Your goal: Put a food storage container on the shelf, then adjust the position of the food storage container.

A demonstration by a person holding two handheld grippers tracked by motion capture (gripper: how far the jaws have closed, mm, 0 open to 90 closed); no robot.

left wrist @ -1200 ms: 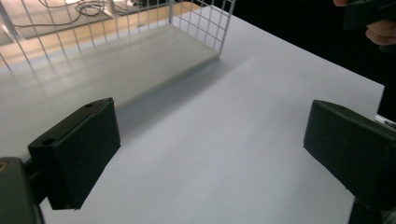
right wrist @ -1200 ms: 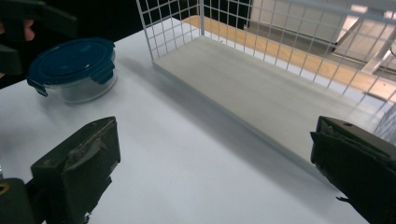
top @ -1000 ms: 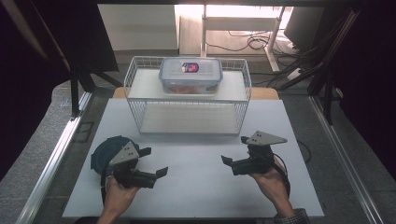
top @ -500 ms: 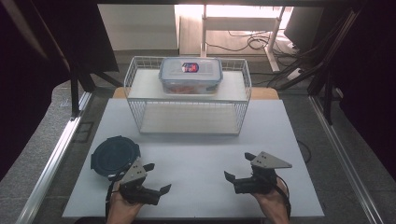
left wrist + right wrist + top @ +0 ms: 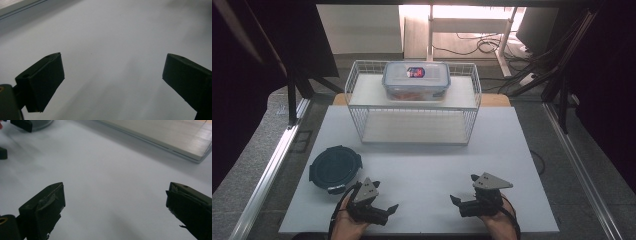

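High view showed my left gripper (image 5: 388, 210) and my right gripper (image 5: 458, 202) low at the near edge of the matte white table (image 5: 522, 150), each pointing inward toward the other. Both were blocky black plastic, each topped with a grey three-cornered plate. My left gripper view looked along two squared black jaws spread wide with bare white surface between them; my right gripper view showed the same, wide apart and holding nothing, its pads a little frayed at the edges.

The round dark lid (image 5: 335, 168), ribbed with small tabs around its rim, lay flat on the table just beyond my left gripper, apart from it. Since a second ago I had drawn both hands back toward myself; my left gripper had been right at the lid and now sat clear of it.

Farther off stood the white wire rack (image 5: 472, 95), and on its upper shelf a clear rectangular plastic container (image 5: 416, 80) with a snap lid. Nothing lay between my grippers and the lid.
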